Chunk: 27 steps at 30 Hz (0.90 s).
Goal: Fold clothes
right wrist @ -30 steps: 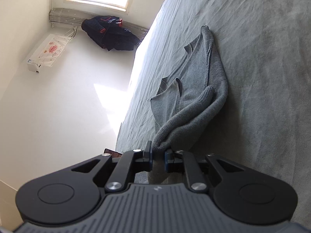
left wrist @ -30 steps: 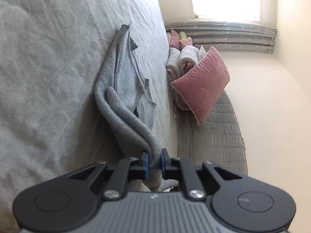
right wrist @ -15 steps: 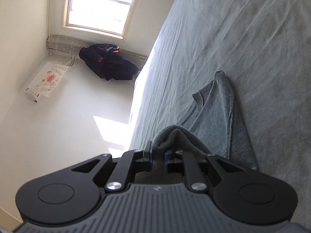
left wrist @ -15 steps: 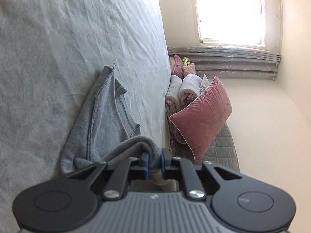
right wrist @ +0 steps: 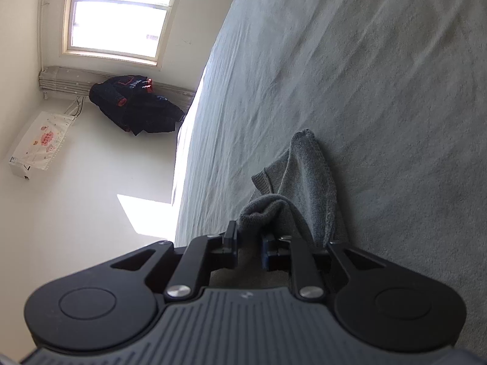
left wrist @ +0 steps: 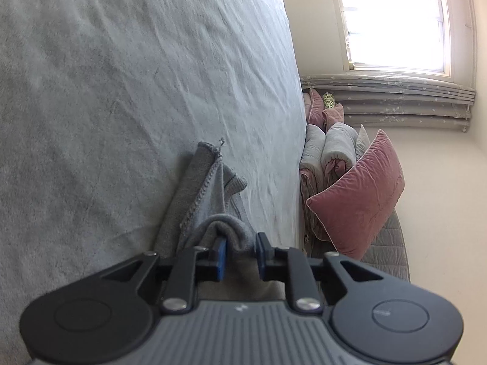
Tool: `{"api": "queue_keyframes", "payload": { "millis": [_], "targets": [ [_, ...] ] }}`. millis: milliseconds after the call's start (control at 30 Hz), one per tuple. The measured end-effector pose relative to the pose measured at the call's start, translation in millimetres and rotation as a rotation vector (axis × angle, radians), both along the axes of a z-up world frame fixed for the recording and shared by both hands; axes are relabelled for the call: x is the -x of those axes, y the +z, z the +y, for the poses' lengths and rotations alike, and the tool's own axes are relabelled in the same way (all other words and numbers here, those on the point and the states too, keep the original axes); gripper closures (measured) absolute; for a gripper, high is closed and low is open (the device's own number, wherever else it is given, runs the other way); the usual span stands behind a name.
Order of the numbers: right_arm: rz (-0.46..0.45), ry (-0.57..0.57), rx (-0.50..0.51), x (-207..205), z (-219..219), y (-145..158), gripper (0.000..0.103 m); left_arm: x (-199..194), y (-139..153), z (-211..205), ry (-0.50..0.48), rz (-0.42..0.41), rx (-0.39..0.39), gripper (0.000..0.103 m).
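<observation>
A wide grey bedspread point(left wrist: 121, 91) covers the bed. Beside it, a pink velvet cushion point(left wrist: 359, 200) leans against rolled grey and pink bedding point(left wrist: 328, 152). A bright window point(right wrist: 118, 15) sits above a dark navy jacket with red trim point(right wrist: 137, 106), near a white patterned bag point(right wrist: 39, 143) by the wall

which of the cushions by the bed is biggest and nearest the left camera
The large pink velvet pillow, leaning against the rolled grey bedding. The smaller pink cushions sit farther back, under the window.

One grey sweater point(left wrist: 207, 188), one pink cushion point(left wrist: 359, 194), one window point(left wrist: 392, 15), one dark jacket point(right wrist: 137, 106)
</observation>
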State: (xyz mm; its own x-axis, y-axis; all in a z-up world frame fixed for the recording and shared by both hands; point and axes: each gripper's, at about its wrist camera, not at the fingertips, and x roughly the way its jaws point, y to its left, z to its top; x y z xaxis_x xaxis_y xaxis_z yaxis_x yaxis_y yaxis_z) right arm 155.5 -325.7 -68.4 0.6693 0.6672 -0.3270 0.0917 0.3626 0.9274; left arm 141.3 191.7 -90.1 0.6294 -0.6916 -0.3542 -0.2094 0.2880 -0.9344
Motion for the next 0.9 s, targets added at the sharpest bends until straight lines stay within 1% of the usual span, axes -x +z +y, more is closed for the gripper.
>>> {"api": "queue_keyframes", "payload": {
  "millis": [33,67,100,167,200,333,433,533,633,700,733,800,833,900],
  "targets": [
    [-0.002,0.001,-0.005,1,-2,0,0.071,0,1,2,0.006,-0.008,-0.007,0.067],
    [-0.013,-0.004,-0.002,3,-5,2,0.059,-1,2,5,0.011,-0.015,-0.014,0.065],
    [-0.027,-0.01,0.004,6,-8,5,0.056,-1,3,6,0.015,-0.023,-0.023,0.065],
    [-0.047,-0.015,0.017,9,-12,9,0.056,-2,7,9,0.016,-0.04,-0.052,0.061],
    [-0.052,-0.02,0.036,8,-13,11,0.056,-3,9,10,0.013,-0.05,-0.074,0.061],
    [-0.092,-0.025,0.194,14,-10,17,0.056,-8,18,8,-0.014,-0.093,-0.18,0.061],
    [-0.128,-0.007,0.306,17,-1,17,0.056,-11,27,4,-0.04,-0.155,-0.282,0.061],
    [-0.171,0.017,0.418,15,13,16,0.056,-14,35,-5,-0.074,-0.227,-0.405,0.061],
    [-0.22,0.038,0.535,13,30,13,0.06,-15,39,-15,-0.113,-0.281,-0.514,0.061],
    [-0.252,0.053,0.605,13,40,9,0.061,-16,40,-22,-0.136,-0.303,-0.561,0.064],
    [-0.267,0.061,0.641,11,46,7,0.062,-17,40,-26,-0.141,-0.309,-0.59,0.069],
    [-0.296,0.078,0.713,13,54,3,0.062,-20,39,-35,-0.148,-0.32,-0.65,0.083],
    [-0.321,0.089,0.768,14,60,0,0.064,-19,38,-38,-0.147,-0.332,-0.674,0.091],
    [-0.374,0.098,0.882,6,76,4,0.071,-18,37,-43,-0.141,-0.358,-0.718,0.095]
  ]
}}
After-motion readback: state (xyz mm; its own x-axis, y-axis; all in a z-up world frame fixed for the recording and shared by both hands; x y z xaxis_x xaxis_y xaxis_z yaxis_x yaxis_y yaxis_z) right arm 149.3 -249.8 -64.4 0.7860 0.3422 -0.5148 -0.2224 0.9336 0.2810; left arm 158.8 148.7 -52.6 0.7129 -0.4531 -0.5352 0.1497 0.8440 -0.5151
